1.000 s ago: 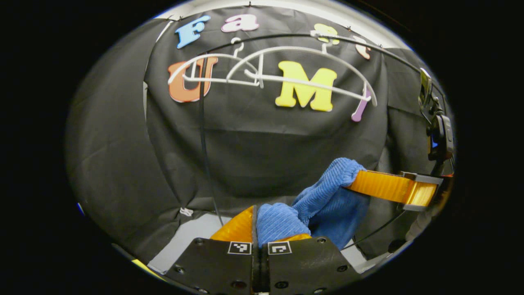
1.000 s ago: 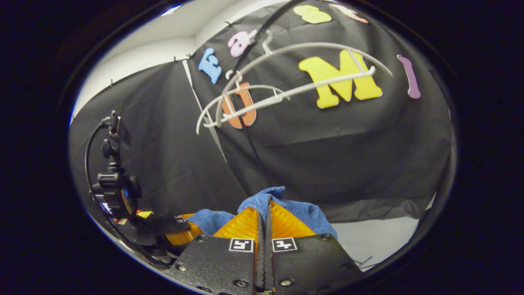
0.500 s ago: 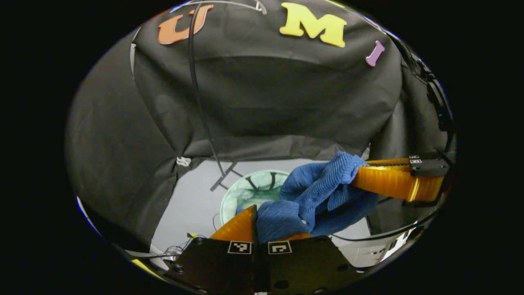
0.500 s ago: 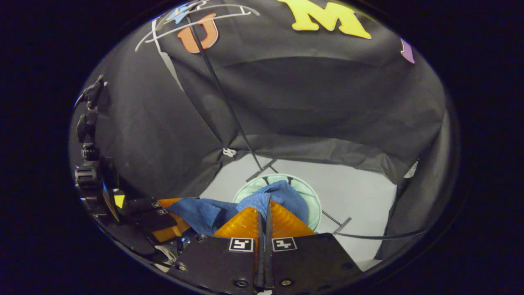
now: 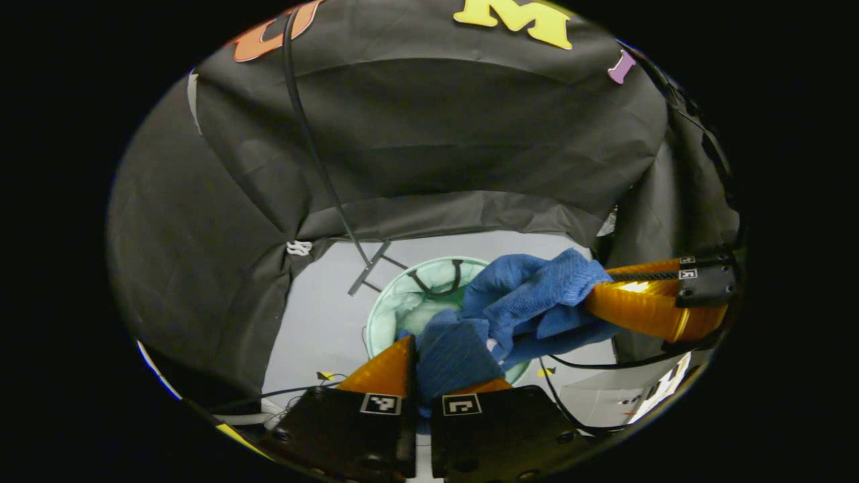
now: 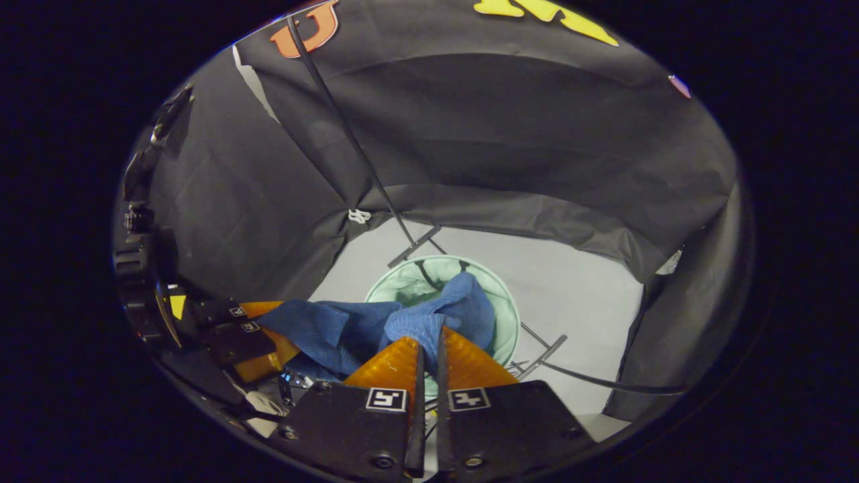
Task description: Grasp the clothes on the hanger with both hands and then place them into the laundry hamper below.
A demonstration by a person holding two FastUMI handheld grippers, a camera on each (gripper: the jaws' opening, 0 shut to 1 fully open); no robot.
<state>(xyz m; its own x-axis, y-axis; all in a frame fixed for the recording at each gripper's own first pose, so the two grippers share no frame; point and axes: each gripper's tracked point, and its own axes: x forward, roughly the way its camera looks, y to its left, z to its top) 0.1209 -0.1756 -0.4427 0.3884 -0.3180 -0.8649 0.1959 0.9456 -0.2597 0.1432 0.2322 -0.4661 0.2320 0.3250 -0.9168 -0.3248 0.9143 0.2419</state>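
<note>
blue garment (image 5: 530,302) between both grippers, above hamper (image 6: 402,285)

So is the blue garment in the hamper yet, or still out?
Still out. The blue garment hangs bunched between the left gripper and right gripper, both shut on it, above the green hamper.

Dim booth, evenly lit pale floor (image 6: 584,295), sharp focus, strong fisheye bending at edges.
</note>
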